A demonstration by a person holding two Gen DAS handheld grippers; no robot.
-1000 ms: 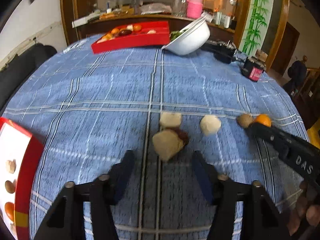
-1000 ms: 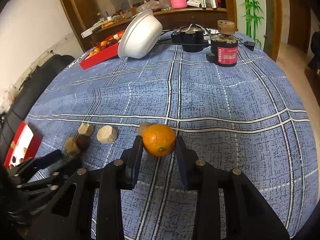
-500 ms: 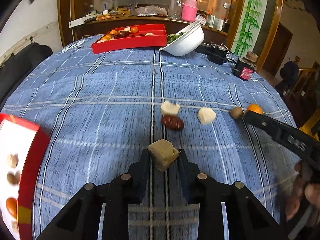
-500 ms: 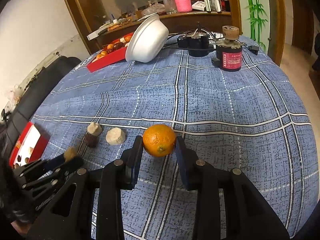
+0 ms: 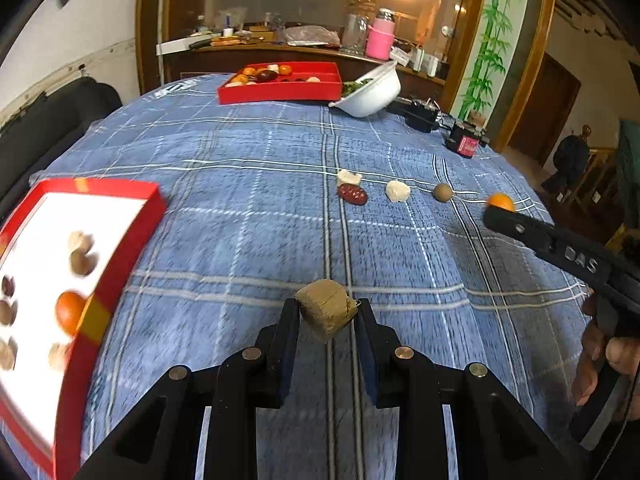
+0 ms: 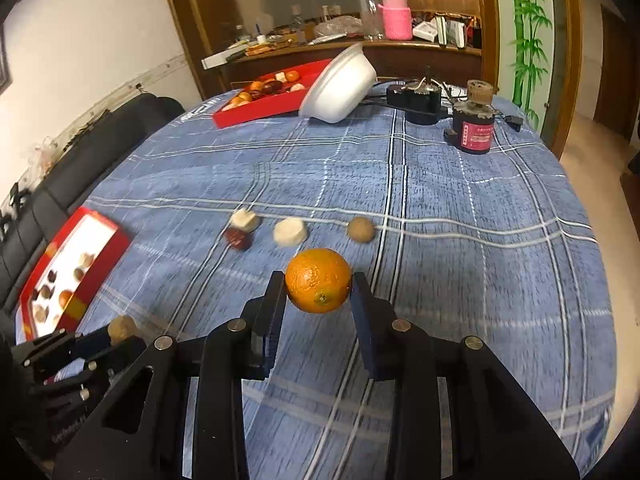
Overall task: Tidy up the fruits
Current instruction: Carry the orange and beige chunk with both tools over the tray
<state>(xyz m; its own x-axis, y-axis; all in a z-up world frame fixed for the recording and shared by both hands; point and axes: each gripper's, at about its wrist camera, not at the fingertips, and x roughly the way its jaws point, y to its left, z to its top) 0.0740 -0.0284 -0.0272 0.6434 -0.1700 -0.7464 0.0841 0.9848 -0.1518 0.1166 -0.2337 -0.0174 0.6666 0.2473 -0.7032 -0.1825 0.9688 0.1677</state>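
Your left gripper point(image 5: 327, 314) pinches a tan, blocky chunk of fruit point(image 5: 326, 309) between both pads, the jaws narrowed to its width, the piece held clear above the blue plaid tablecloth point(image 5: 248, 216). Your right gripper point(image 6: 319, 285) clamps an orange point(image 6: 318, 280) at its widest part, one pad on each side, also off the cloth. Both tools angle downward over the table, the left one low at the left of the right wrist view, and fingers of your right hand point(image 5: 608, 364) wrap that gripper's handle at the edge of the left wrist view. On the cloth beyond the orange sit a dark red date point(image 6: 237, 237) touching a pale chunk point(image 6: 244, 219), another pale chunk point(image 6: 290, 231) just beside them, and a small brown round fruit point(image 6: 361, 229) farther right. A red tray with a white floor point(image 5: 120, 240) lies near the left gripper, holding an orange and several brown pieces. At the far edge, a second red tray point(image 6: 264, 108) of mixed fruit sits beside a tilted white bowl point(image 6: 340, 88).
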